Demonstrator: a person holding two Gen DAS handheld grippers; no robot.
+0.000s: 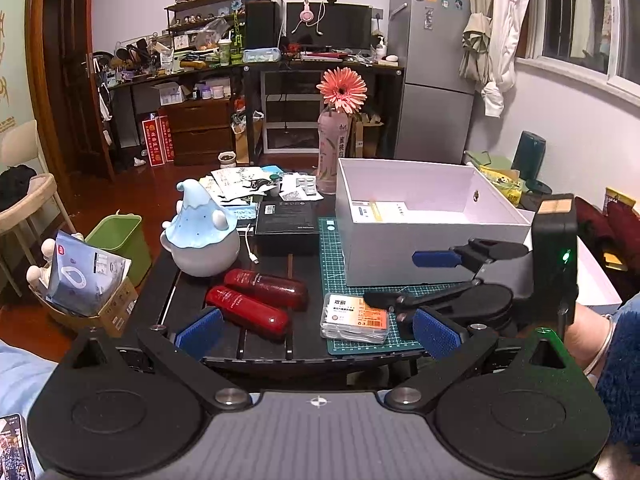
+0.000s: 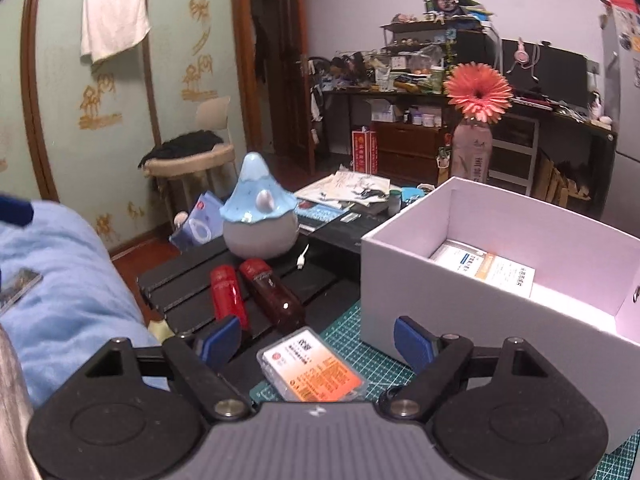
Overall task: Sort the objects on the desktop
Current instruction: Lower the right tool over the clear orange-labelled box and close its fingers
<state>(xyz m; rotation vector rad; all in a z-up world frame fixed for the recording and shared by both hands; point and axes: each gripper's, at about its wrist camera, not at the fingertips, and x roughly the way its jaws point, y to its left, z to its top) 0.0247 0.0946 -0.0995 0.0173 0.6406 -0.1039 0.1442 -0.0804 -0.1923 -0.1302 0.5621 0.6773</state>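
At lower left of the left wrist view, the left gripper (image 1: 316,332) had its fingers spread wide, holding nothing. Two glossy red cylindrical tubes (image 1: 252,304) lay mid-frame on the dark slatted counter (image 1: 192,300). Right of them, a clear plastic case with an orange label (image 1: 355,318) rested on the green cutting mat (image 1: 332,264). The right gripper (image 2: 318,342) straddled that case, fingers wide. The white cardboard box (image 1: 432,216) stood at right.
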